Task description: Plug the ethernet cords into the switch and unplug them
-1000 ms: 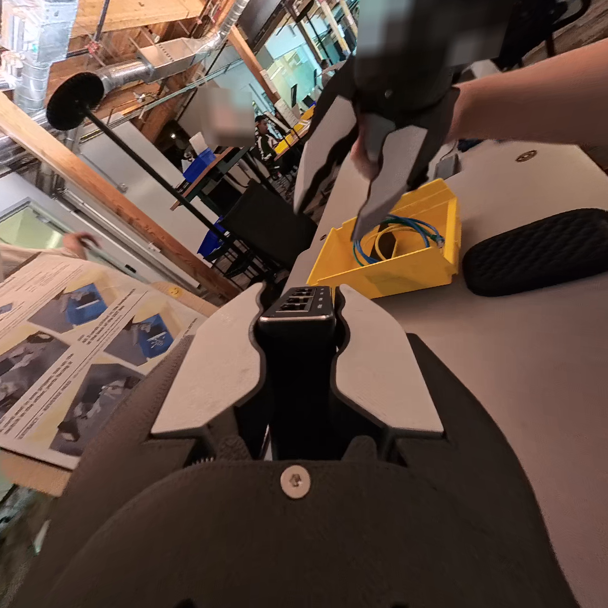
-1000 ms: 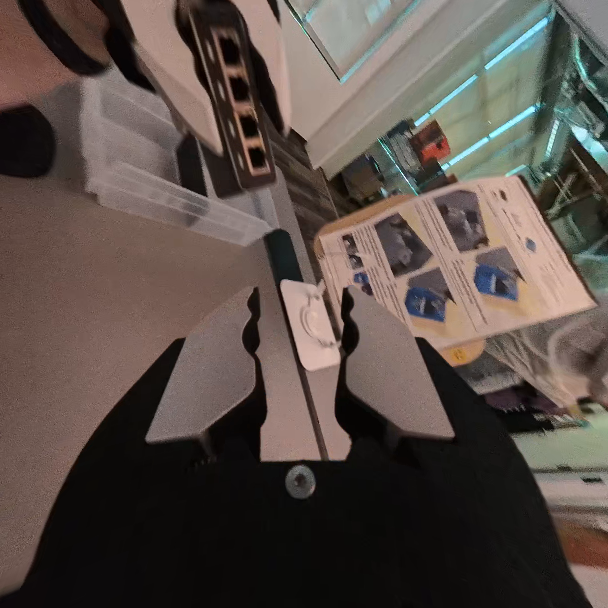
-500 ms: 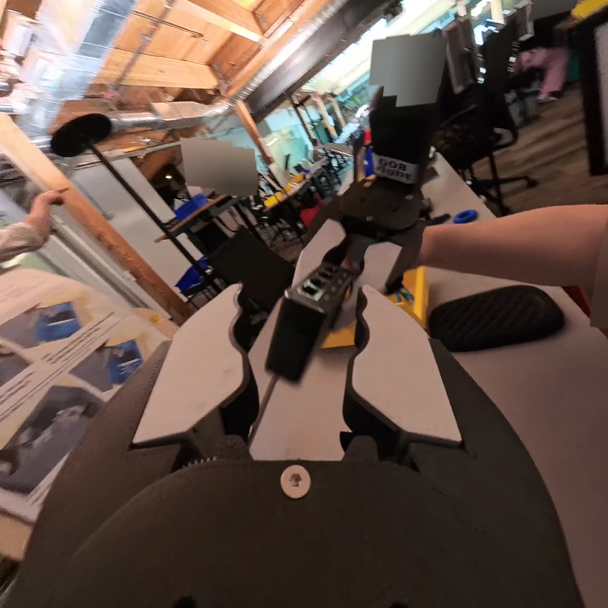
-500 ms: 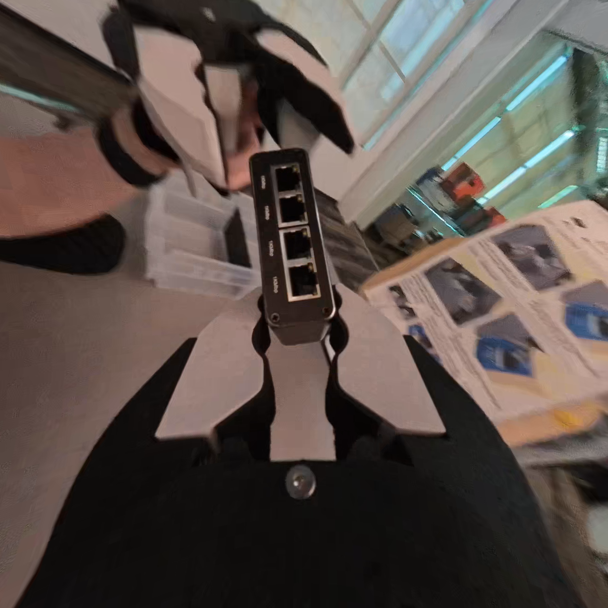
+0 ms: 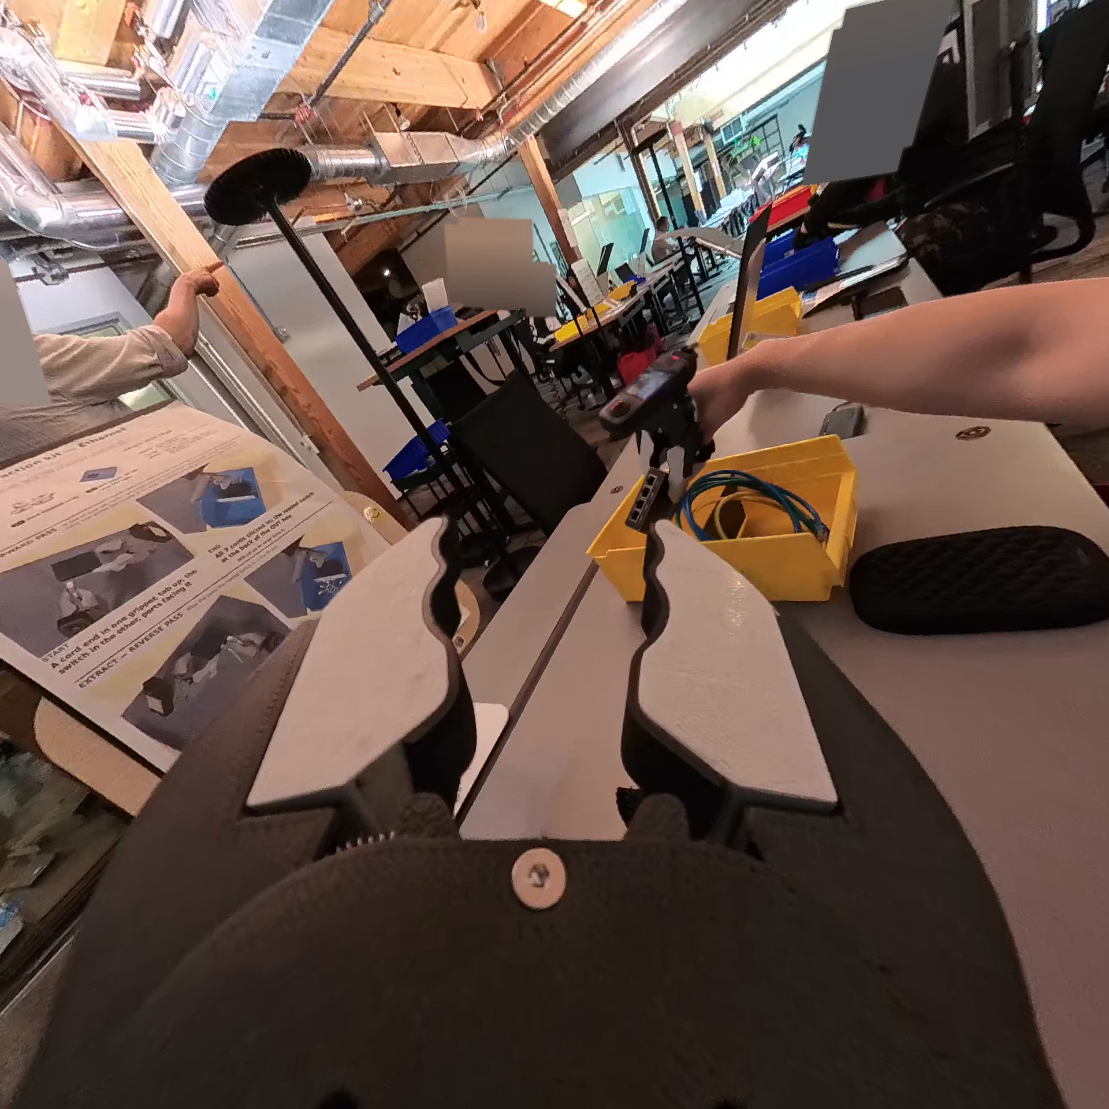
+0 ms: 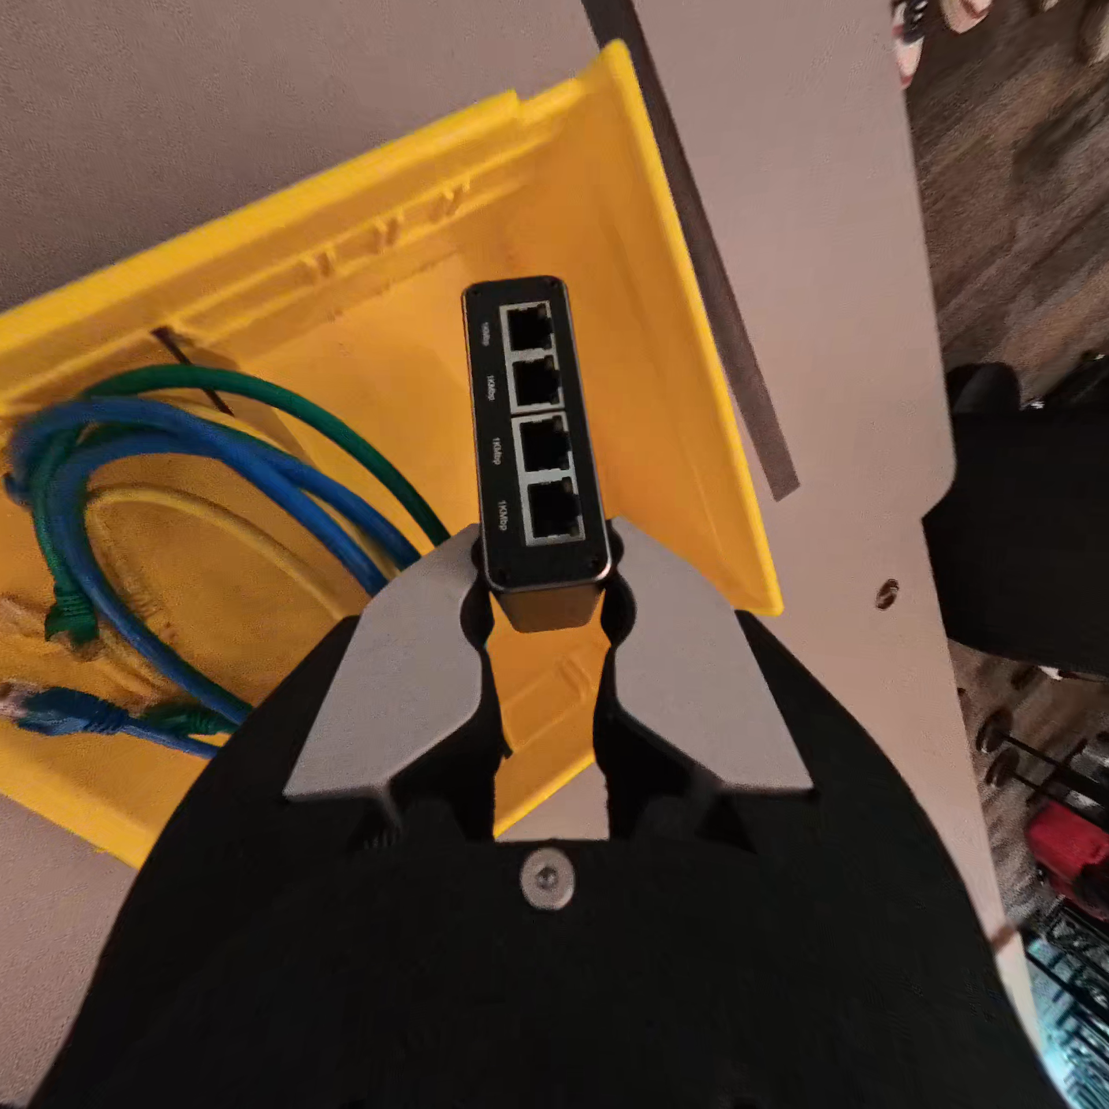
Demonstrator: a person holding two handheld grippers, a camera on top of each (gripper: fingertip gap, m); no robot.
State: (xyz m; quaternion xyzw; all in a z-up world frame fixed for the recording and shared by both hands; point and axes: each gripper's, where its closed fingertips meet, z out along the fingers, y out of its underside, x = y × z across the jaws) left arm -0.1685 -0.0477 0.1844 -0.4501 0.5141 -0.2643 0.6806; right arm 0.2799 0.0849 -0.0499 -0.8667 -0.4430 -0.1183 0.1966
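Grey table [image 6: 180, 90], switch [image 6: 537, 444] in right tool [image 6: 543, 576].

The left wrist view looks low along the grey table [image 5: 960, 780] towards its far edge, with the yellow bin [image 5: 744, 570] some way ahead. The right wrist view looks almost straight down from close above the same bin [image 6: 678, 312], beside the table edge. Both views share the bin, the switch [image 6: 543, 432] held over it and the coiled cords [image 5: 750, 501].
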